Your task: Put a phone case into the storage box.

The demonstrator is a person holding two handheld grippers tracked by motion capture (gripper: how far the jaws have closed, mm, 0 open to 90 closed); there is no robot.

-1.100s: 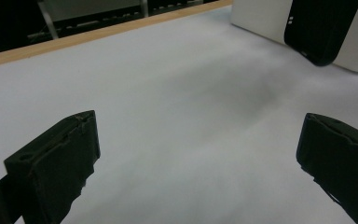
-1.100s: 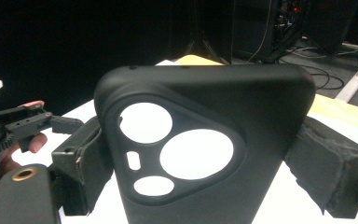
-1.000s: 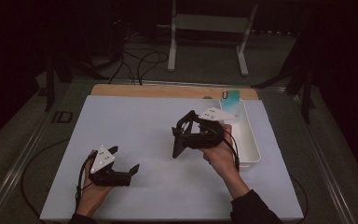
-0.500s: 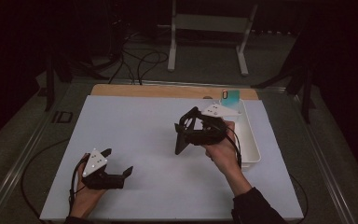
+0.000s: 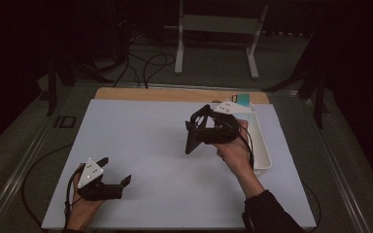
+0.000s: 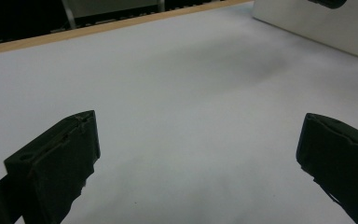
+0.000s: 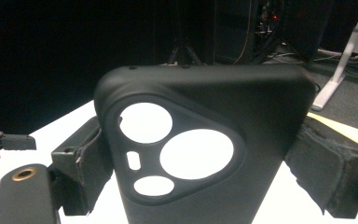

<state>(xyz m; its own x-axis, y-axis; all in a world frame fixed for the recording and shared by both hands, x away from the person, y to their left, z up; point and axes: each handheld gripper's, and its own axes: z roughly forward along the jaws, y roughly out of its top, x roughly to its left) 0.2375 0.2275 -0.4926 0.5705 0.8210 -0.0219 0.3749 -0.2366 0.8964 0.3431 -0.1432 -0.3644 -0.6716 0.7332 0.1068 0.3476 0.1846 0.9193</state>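
Note:
A black phone case (image 5: 192,141) with round camera cut-outs hangs above the middle of the white table (image 5: 145,131). My right gripper (image 5: 199,127) is shut on it, just left of the white tray. In the right gripper view the case (image 7: 256,107) stands upright between the two pads (image 7: 81,161), with its back and cut-outs towards the camera. My left gripper (image 5: 114,171) rests low at the near left of the table, open with nothing in it. In its own view the left gripper (image 6: 198,158) has its jaws spread wide over bare table.
A long white tray (image 5: 263,148) lies along the table's right side, and its wall (image 6: 326,28) shows in the left gripper view. A small teal object (image 5: 243,99) sits at the tray's far end. A wooden strip (image 5: 165,94) edges the far side. Cables and a stand lie beyond.
My left gripper has slid a little left and nearer the front edge. The right gripper, still holding the case, has drifted slightly right and away.

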